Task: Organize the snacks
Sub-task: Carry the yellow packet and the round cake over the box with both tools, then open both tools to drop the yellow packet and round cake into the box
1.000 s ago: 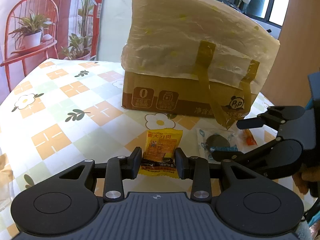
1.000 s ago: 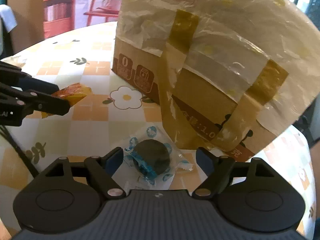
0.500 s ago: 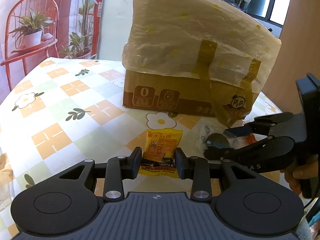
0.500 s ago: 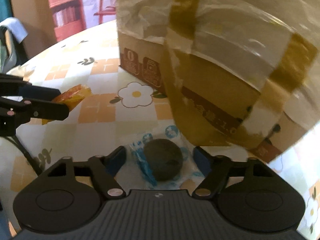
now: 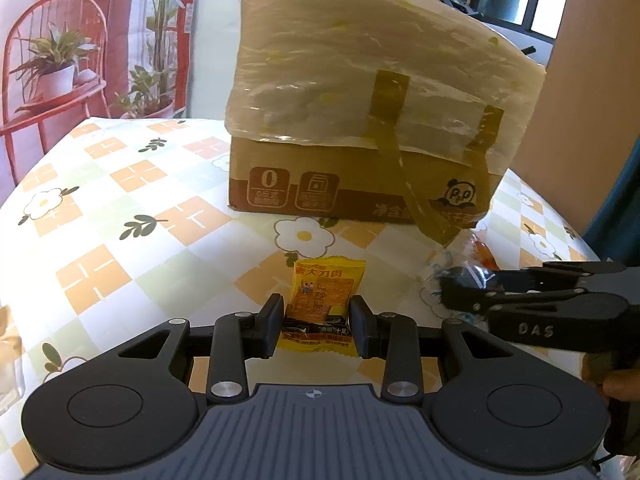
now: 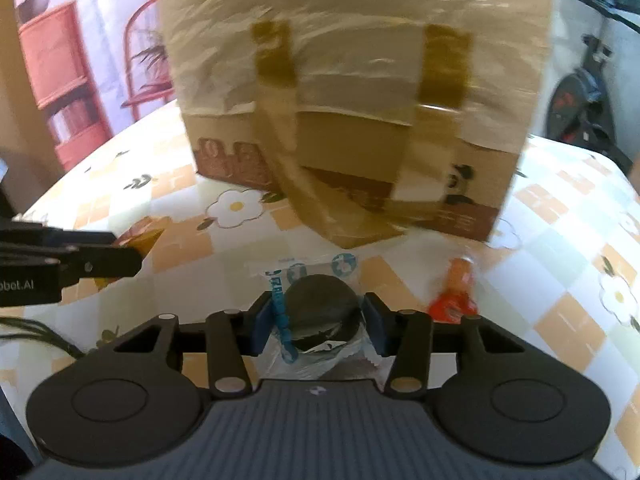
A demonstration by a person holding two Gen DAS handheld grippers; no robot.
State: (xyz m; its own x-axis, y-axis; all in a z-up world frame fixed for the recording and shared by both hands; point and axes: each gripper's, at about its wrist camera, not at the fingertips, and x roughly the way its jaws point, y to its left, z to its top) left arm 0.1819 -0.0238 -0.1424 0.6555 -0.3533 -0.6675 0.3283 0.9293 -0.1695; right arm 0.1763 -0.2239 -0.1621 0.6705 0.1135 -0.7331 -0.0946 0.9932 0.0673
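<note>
Home: floral tablecloth [image 5: 132,208], potted plants [image 5: 52,64] (red chair [image 5: 24,92]).

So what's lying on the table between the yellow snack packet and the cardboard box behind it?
Nothing: only bare tablecloth with a printed flower separates the yellow packet from the box, seen in the left wrist view.

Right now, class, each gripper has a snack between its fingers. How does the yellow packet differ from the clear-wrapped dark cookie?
The yellow packet is opaque, flat and rectangular with printed text; the clear-wrapped dark cookie shows a round dark disc through see-through wrap with blue print. The left gripper is shut on the yellow packet; the right gripper is closing around the cookie. Both are single wrapped snacks over the checked tablecloth.
</note>
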